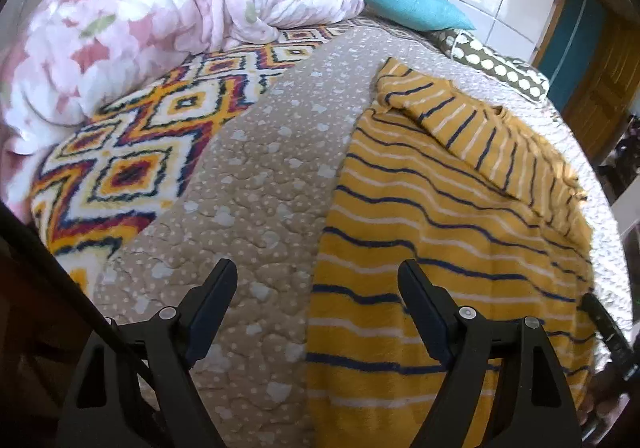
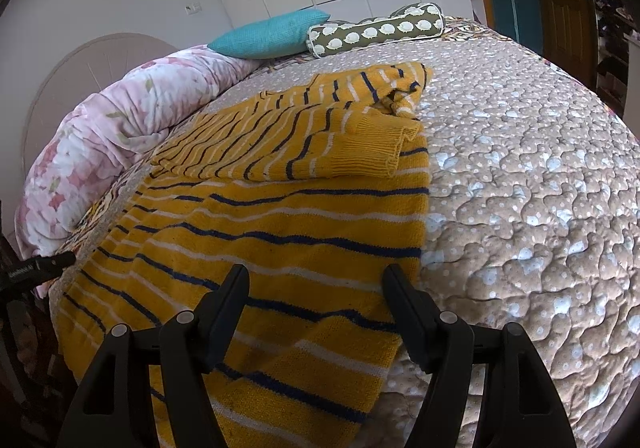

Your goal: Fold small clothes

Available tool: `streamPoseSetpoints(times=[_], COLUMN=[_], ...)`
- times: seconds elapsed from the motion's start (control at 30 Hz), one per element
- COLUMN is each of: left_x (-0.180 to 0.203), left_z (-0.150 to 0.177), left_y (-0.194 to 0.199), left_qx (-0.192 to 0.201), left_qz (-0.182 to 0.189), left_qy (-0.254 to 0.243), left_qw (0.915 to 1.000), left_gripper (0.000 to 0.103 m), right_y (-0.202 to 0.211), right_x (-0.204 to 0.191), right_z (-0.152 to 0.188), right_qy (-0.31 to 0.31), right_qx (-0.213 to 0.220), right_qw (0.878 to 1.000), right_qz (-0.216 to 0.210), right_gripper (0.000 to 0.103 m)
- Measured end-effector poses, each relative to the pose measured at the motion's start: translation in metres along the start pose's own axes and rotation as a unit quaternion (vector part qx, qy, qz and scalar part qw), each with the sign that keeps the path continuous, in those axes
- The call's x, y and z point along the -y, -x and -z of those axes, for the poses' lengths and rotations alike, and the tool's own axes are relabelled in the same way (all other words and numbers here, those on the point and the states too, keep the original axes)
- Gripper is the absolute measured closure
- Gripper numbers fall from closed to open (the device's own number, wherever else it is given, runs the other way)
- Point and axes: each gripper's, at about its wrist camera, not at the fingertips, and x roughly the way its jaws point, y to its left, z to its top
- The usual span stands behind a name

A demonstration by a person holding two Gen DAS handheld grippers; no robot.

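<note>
A yellow sweater (image 1: 448, 232) with navy and white stripes lies flat on the beige quilted bedspread (image 1: 256, 191), one sleeve folded across its upper body. My left gripper (image 1: 318, 280) is open and empty, hovering over the sweater's left hem edge, its right finger above the fabric. In the right wrist view the same sweater (image 2: 280, 240) shows with its folded sleeve cuff (image 2: 372, 147) on top. My right gripper (image 2: 314, 284) is open and empty above the sweater's lower right part. The left gripper's tip (image 2: 48, 268) shows at the far left.
A pink floral duvet (image 1: 152, 19) is bunched at the left of the bed. A patterned fleece blanket (image 1: 132, 151) lies beside it. A teal pillow (image 2: 272, 33) and a dotted bolster (image 2: 376, 29) sit at the far end. A wooden door (image 2: 560, 7) stands at the right.
</note>
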Motion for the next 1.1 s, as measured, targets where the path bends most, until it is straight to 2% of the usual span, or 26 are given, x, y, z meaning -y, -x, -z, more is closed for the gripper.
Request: streamPoseSetpoints(times=[0.2, 0.3, 0.5, 0.57, 0.67, 0.87, 0.97, 1.1], left_x=[0.013, 0.027, 0.038, 0.034, 0.016, -0.029, -0.048, -0.053], left_z=[0.011, 0.014, 0.017, 0.015, 0.009, -0.002, -0.002, 0.004], left_y=[-0.018, -0.02, -0.028, -0.025, -0.014, 0.008, 0.007, -0.012], left_qx=[-0.036, -0.036, -0.043, -0.037, -0.023, 0.004, 0.006, -0.02], left_qz=[0.025, 0.017, -0.024, -0.034, -0.03, 0.008, 0.054, 0.117], left_qy=[0.004, -0.019, -0.053, -0.051, -0.02, 0.04, 0.06, 0.073], left_qw=[0.999, 0.999, 0.9974, 0.9974, 0.9991, 0.9991, 0.9968, 0.9902], left_gripper=[0.021, 0.021, 0.021, 0.021, 0.021, 0.021, 0.021, 0.021], right_y=[-0.001, -0.002, -0.001, -0.001, 0.0, 0.01, 0.03, 0.05], right_x=[-0.001, 0.0, -0.001, -0.001, 0.001, 0.012, 0.016, 0.03], right_z=[0.0, -0.001, -0.001, -0.001, 0.0, 0.0, 0.001, 0.014], right_qy=[0.005, 0.004, 0.004, 0.003, -0.002, -0.034, -0.048, -0.078], right_qx=[-0.001, -0.001, -0.001, 0.0, 0.002, 0.014, 0.034, 0.021], right_qw=[1.0, 1.0, 1.0, 1.0, 1.0, 0.999, 0.998, 0.997], right_qz=[0.001, -0.001, -0.001, -0.001, -0.007, -0.029, -0.014, 0.002], right_gripper=[0.027, 0.026, 0.026, 0.026, 0.026, 0.026, 0.025, 0.025])
